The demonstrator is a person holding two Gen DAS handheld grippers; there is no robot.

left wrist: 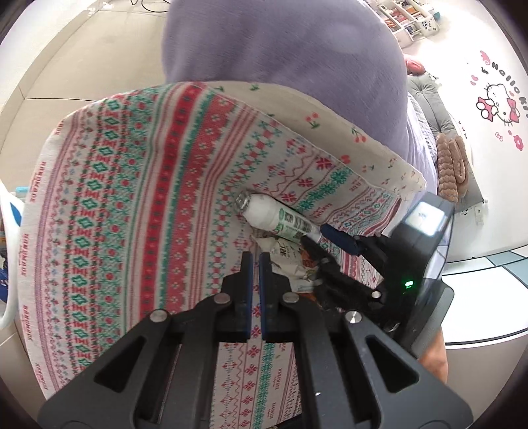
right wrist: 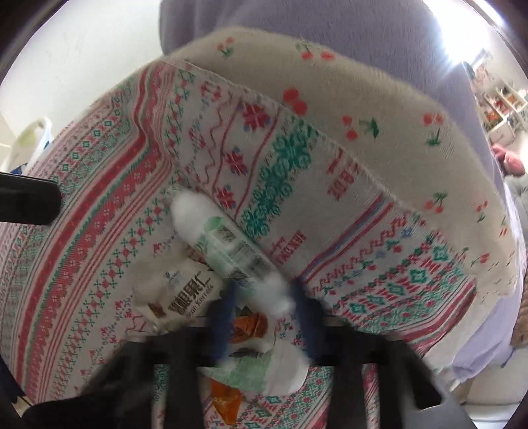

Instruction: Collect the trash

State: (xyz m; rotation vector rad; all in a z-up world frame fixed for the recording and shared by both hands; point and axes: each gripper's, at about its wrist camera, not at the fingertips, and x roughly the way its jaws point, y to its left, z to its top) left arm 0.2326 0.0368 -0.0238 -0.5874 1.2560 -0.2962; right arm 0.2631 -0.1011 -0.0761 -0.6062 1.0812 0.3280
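Observation:
A patterned cloth bag (left wrist: 132, 198) with red and green bands is held open, and my left gripper (left wrist: 256, 260) is shut on its near rim. Inside lies a white plastic bottle (left wrist: 277, 217) with a green label on crumpled snack wrappers (left wrist: 290, 260). My right gripper (left wrist: 325, 237) reaches into the bag from the right. In the right wrist view its fingers (right wrist: 264, 297) stand open on either side of the bottle's base (right wrist: 231, 244), blurred. A white wrapper with printed characters (right wrist: 184, 290) lies left of the bottle, with orange and green wrappers (right wrist: 250, 356) below it.
A purple garment (left wrist: 290, 59) fills the view behind the bag. Beige floor tiles (left wrist: 66, 66) lie to the left. A white wall with a Hello Kitty sticker (left wrist: 498, 102), brown slippers (left wrist: 452, 165) and shelves (left wrist: 406, 16) are at the right.

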